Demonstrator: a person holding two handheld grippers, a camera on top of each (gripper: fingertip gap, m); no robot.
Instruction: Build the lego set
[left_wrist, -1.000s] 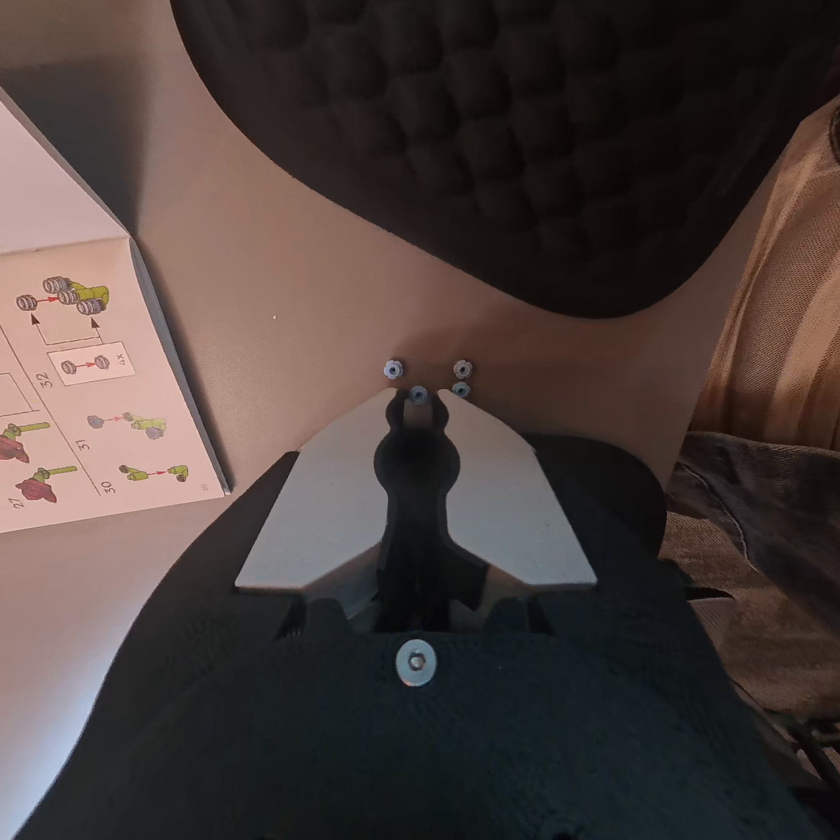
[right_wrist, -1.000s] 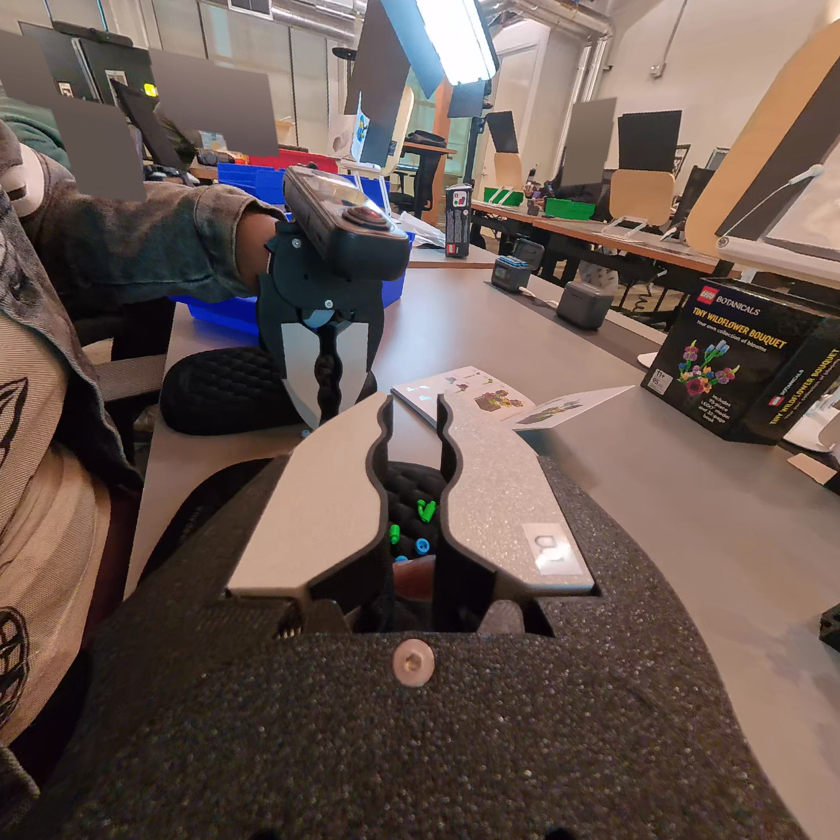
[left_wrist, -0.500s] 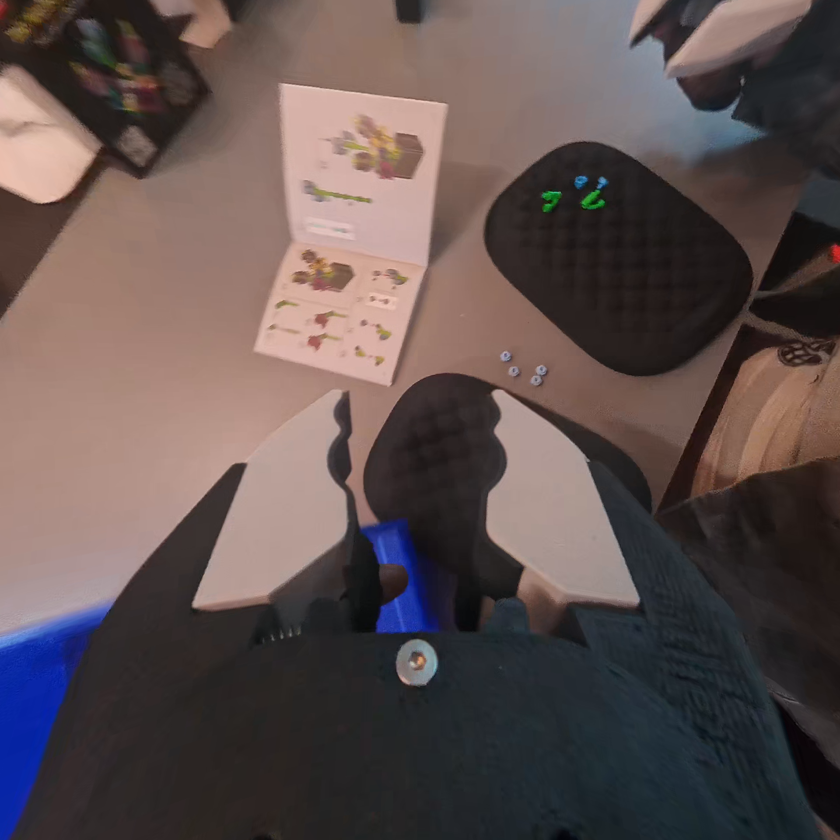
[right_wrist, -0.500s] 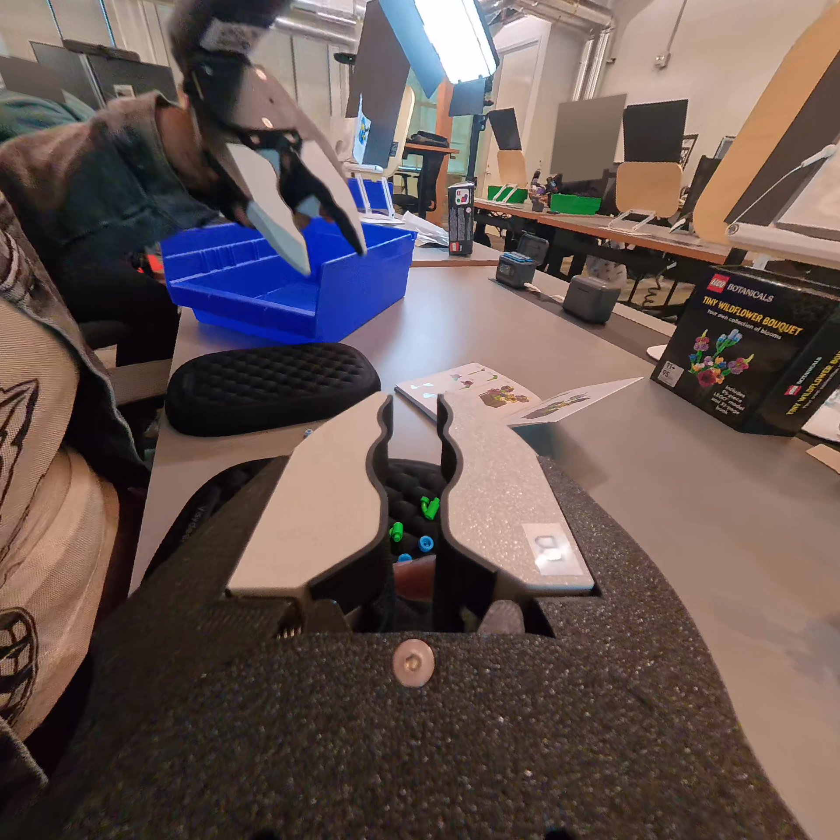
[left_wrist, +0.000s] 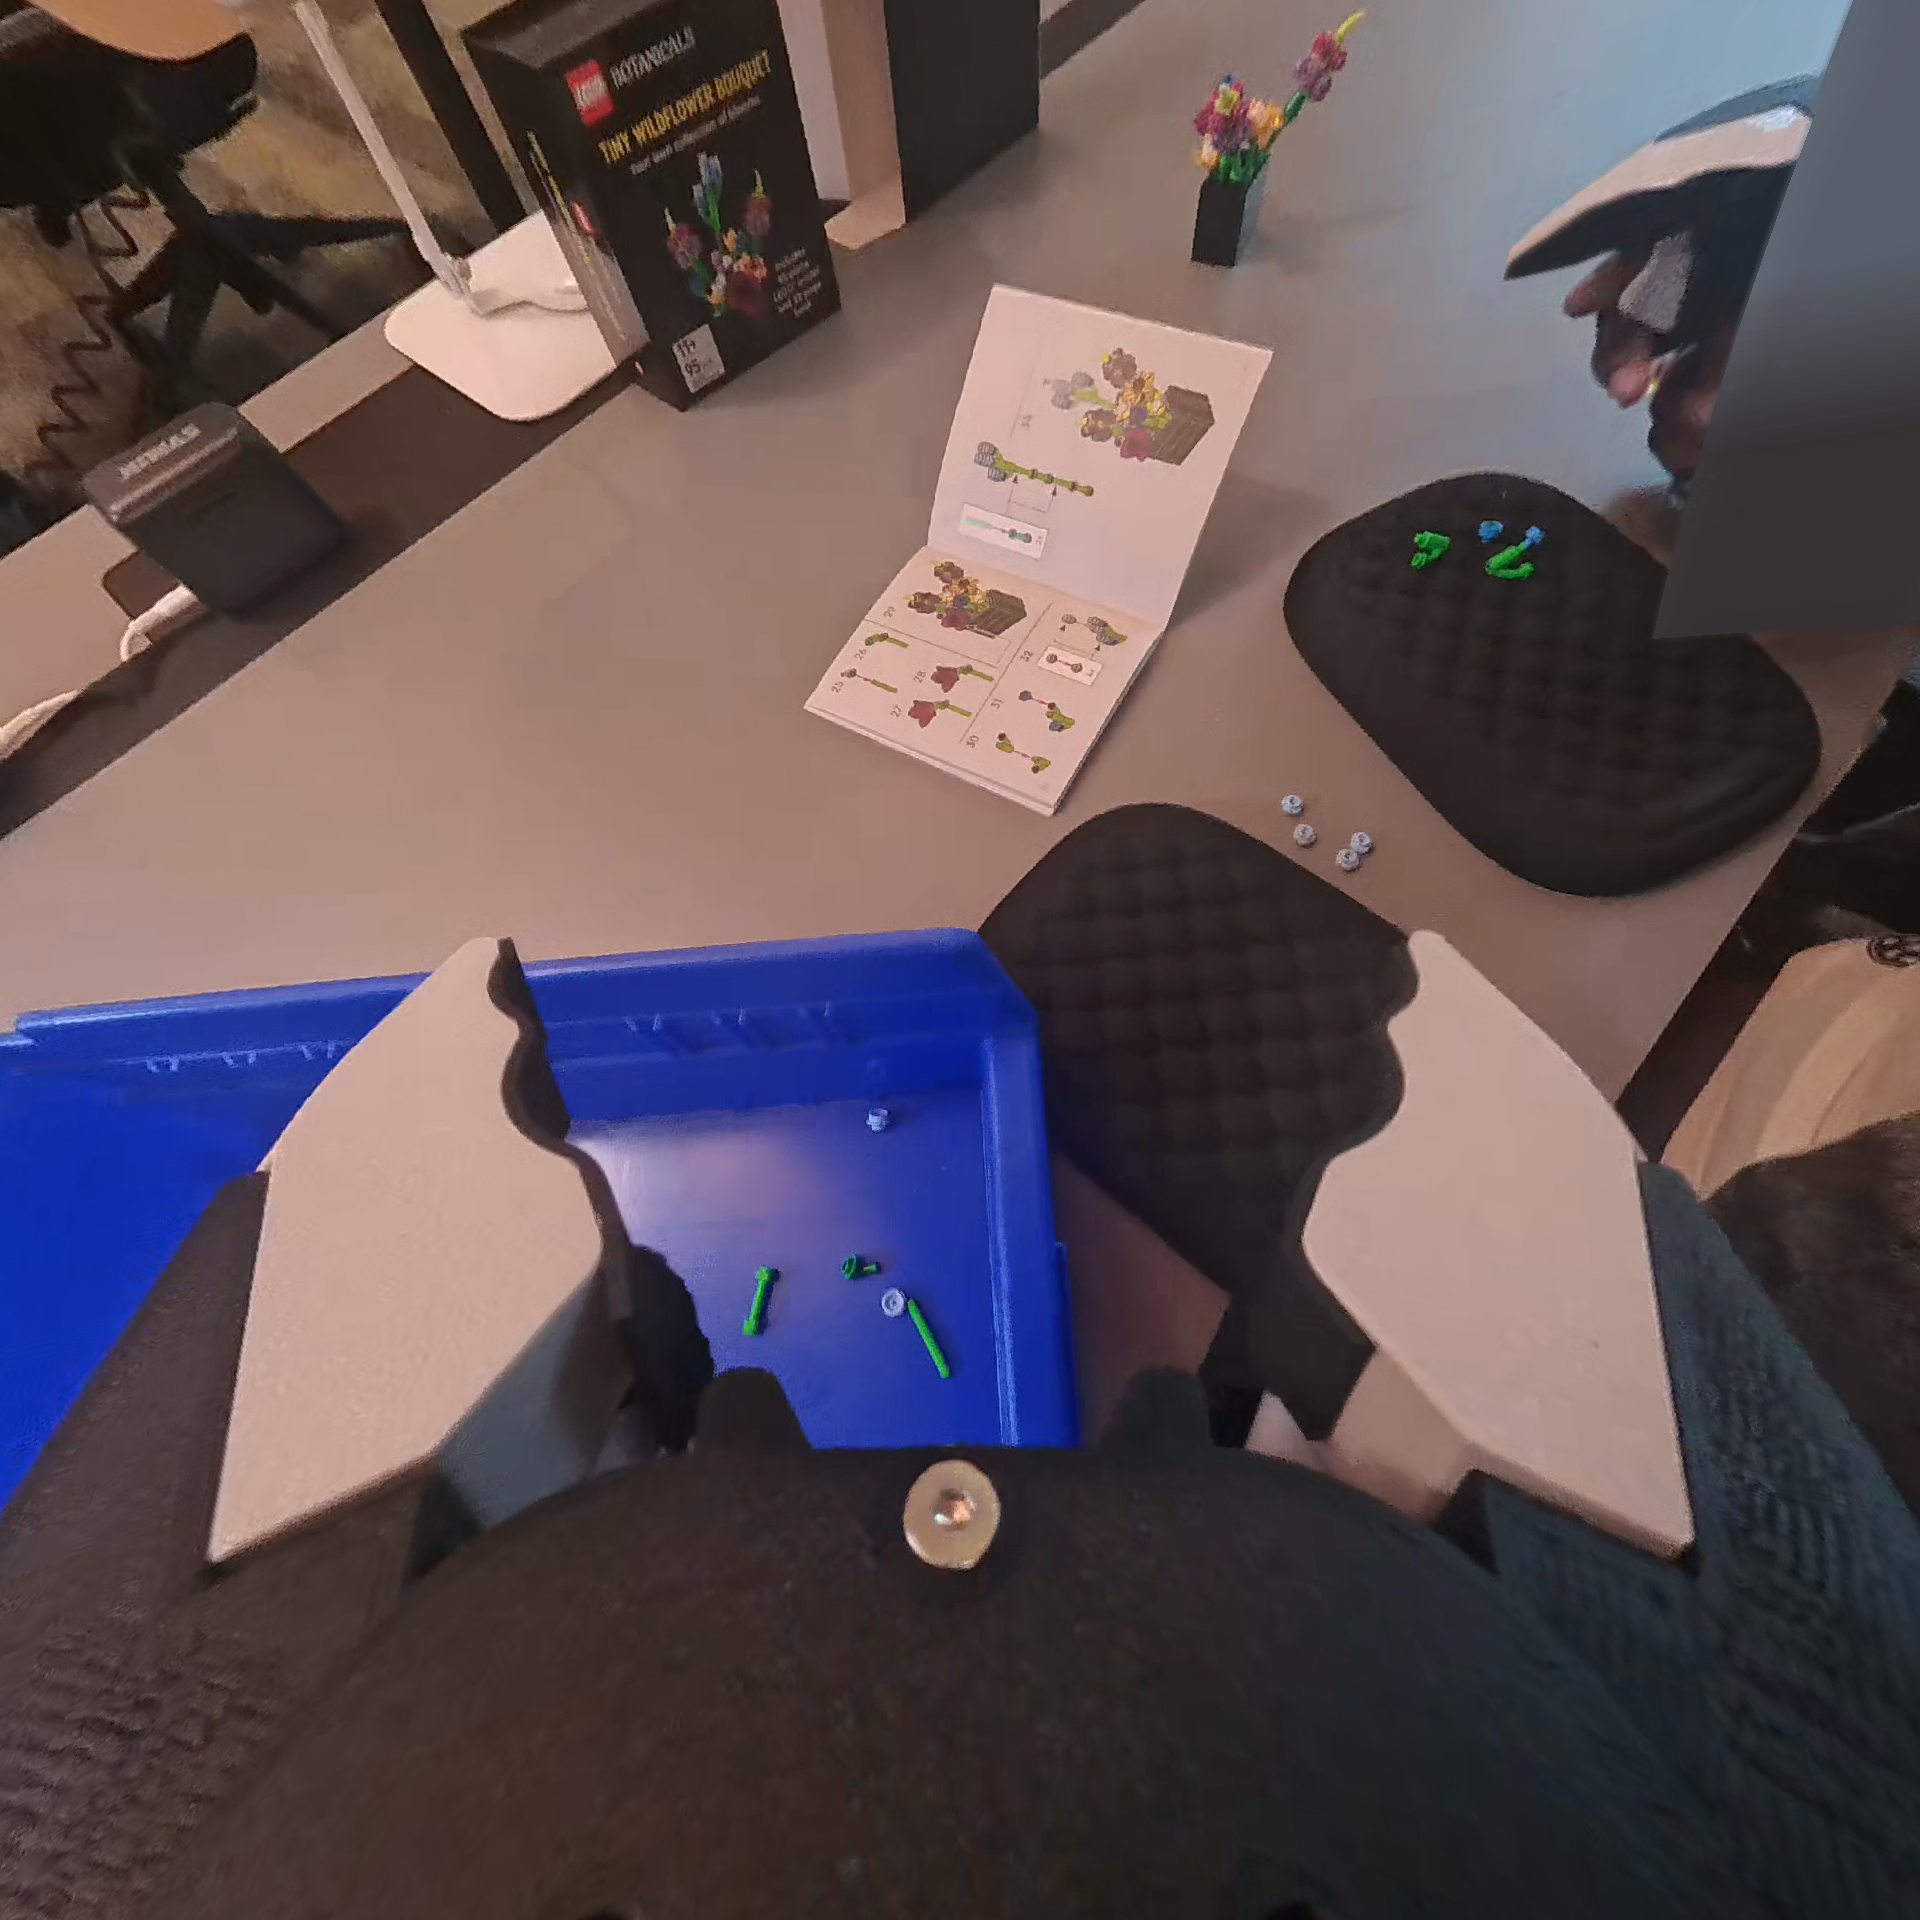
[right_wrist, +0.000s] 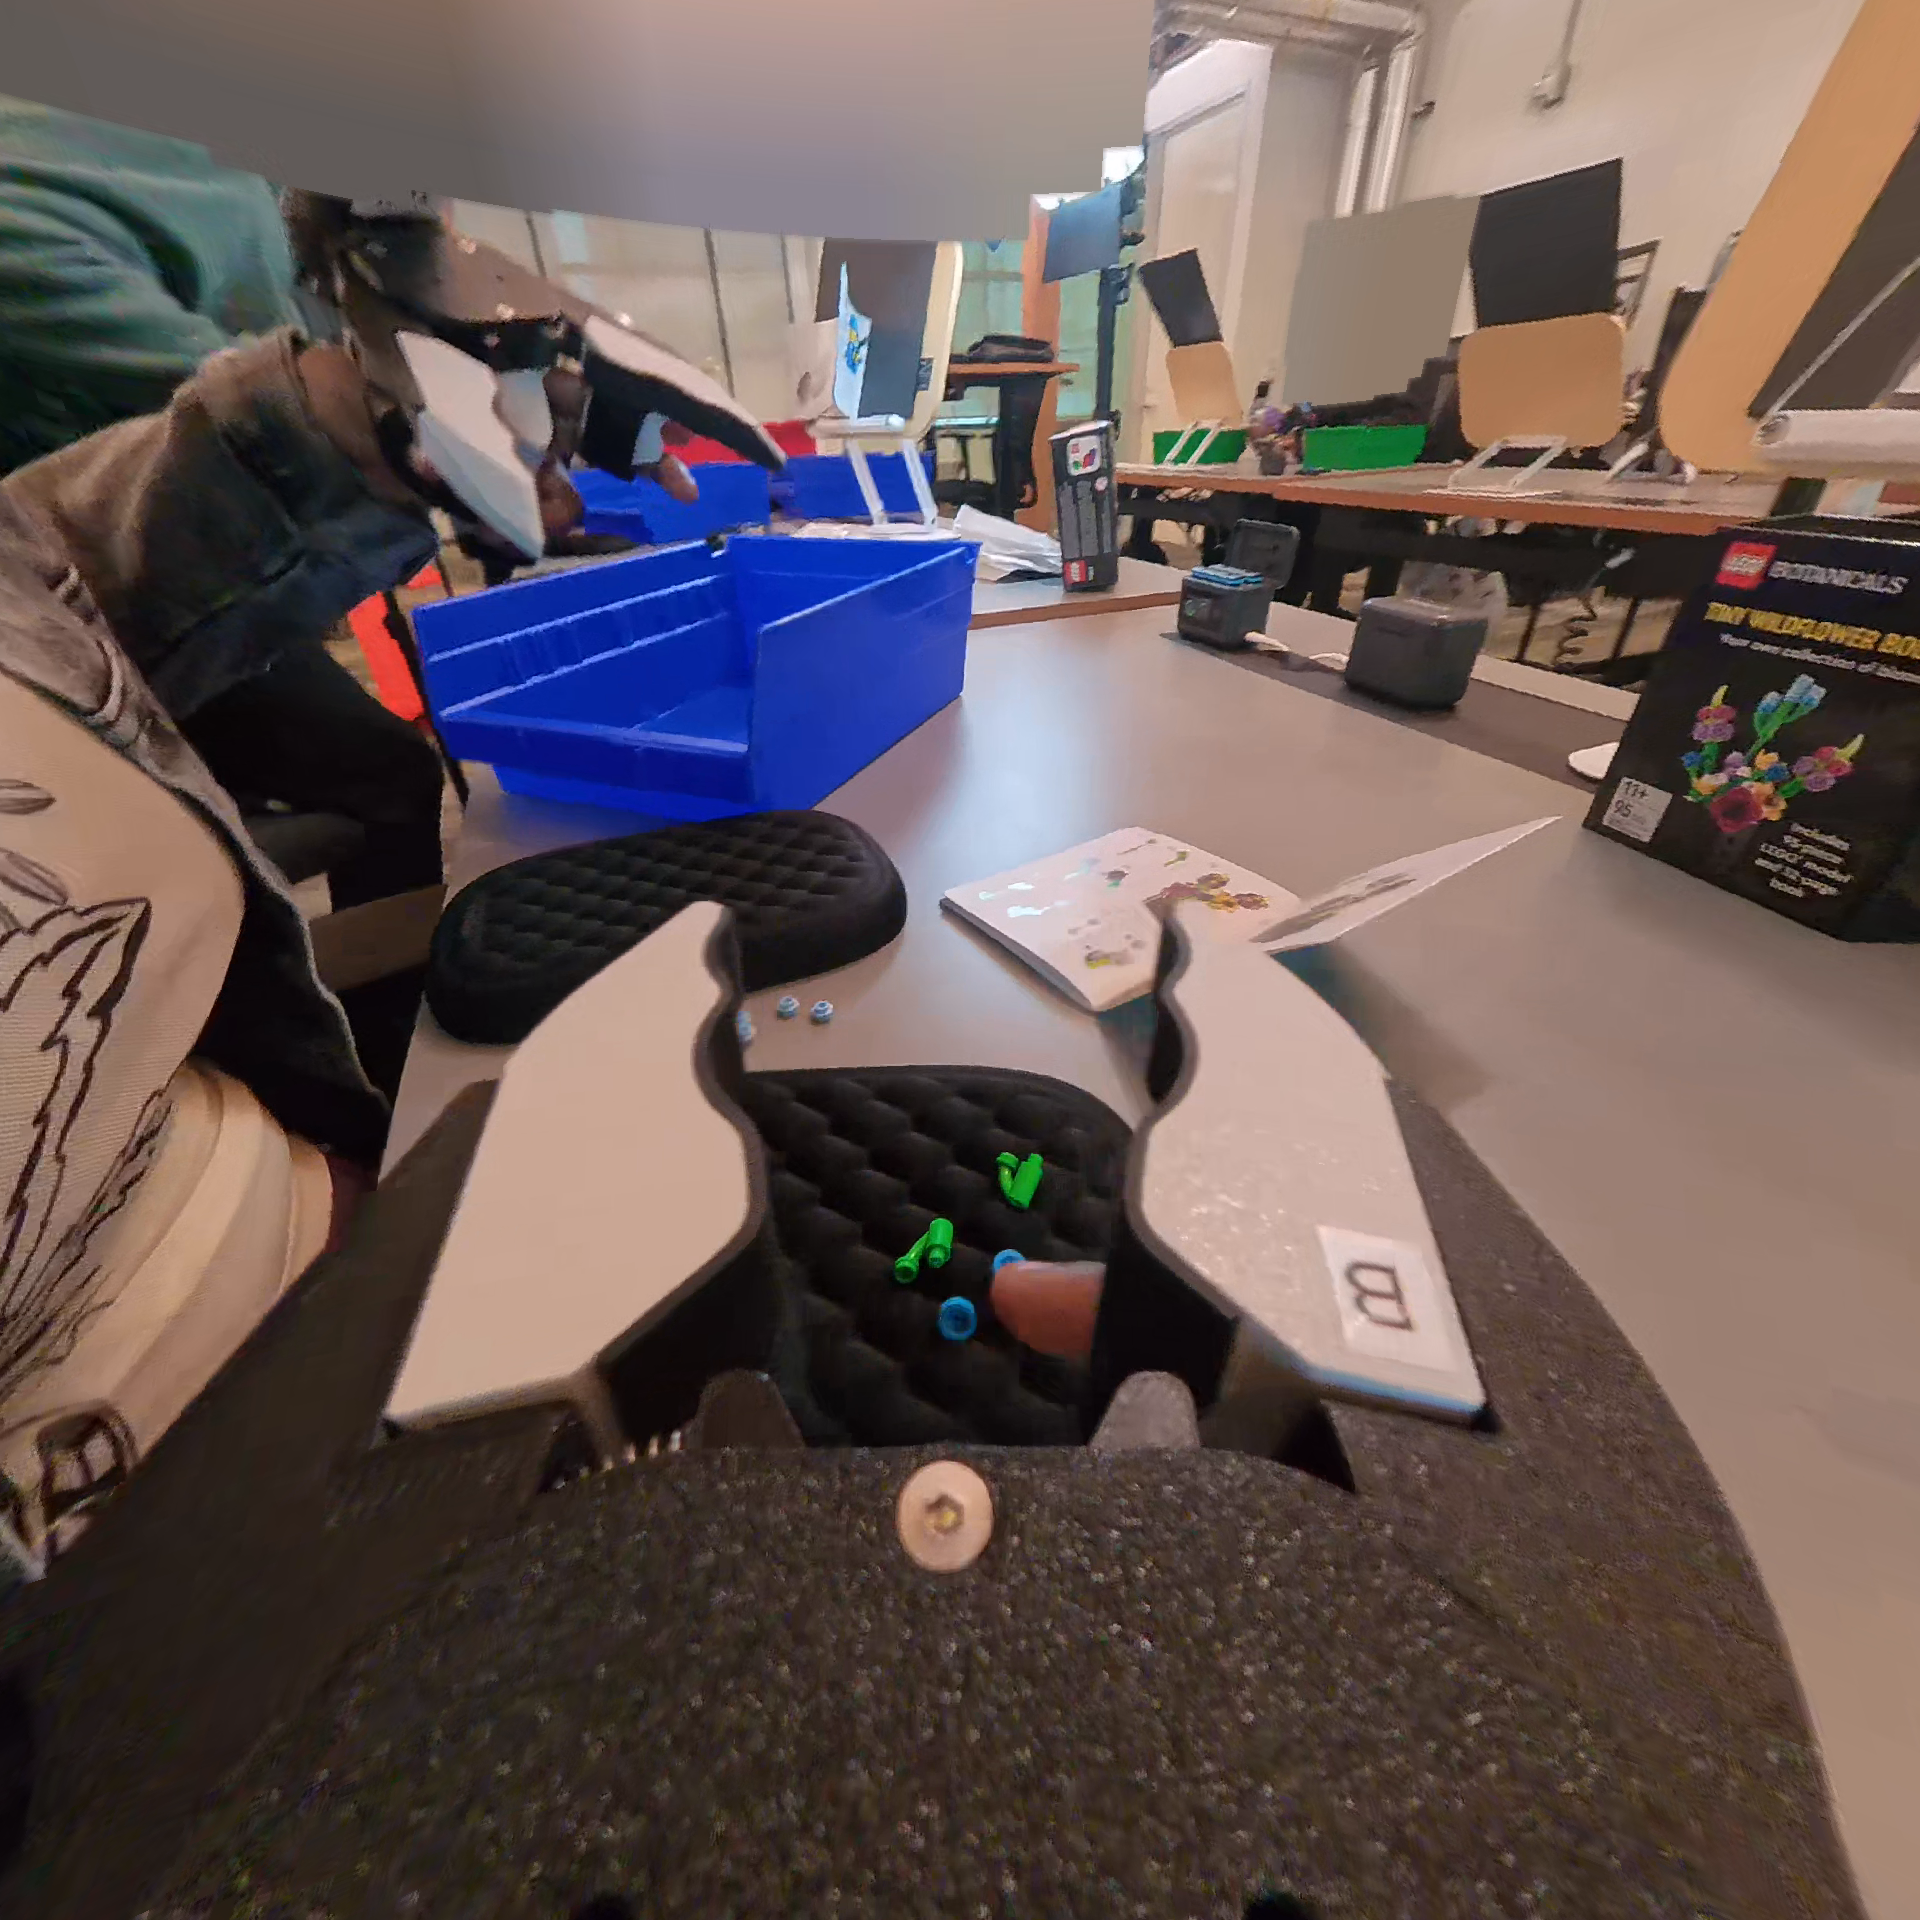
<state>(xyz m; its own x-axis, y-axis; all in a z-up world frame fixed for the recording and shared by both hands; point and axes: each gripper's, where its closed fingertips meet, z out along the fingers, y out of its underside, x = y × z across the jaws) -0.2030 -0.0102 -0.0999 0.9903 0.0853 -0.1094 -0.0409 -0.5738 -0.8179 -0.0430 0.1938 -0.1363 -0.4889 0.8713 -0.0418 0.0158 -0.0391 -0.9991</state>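
Note:
My left gripper (left_wrist: 961, 951) is wide open and empty, held above the blue bin (left_wrist: 769, 966). In the bin lie a green rod (left_wrist: 758, 1301), a green stick (left_wrist: 928, 1338), a small green piece (left_wrist: 857, 1265) and two grey studs (left_wrist: 891, 1302). My right gripper (right_wrist: 940, 914) is open and empty, low over a black pad (right_wrist: 883, 1143) that bears two green pieces (right_wrist: 1018, 1179) and two blue studs (right_wrist: 956, 1317). Several grey studs (left_wrist: 1325, 831) lie on the table between the pads. The open instruction booklet (left_wrist: 1049, 561) lies beyond them.
A second black pad (left_wrist: 1195, 1018) lies beside the bin. The set's black box (left_wrist: 686, 197) and a finished flower model (left_wrist: 1247, 135) stand at the far side of the grey table. Small dark cases (right_wrist: 1413, 649) sit farther off. The person's torso is at the near edge. My left gripper is the nearer one to the small green piece (left_wrist: 857, 1265): about 15 cm, against 35 cm.
My left gripper has left the grey studs on the table, risen, opened wide and swung over the blue bin. My right gripper has opened from nearly shut and stayed over its pad.

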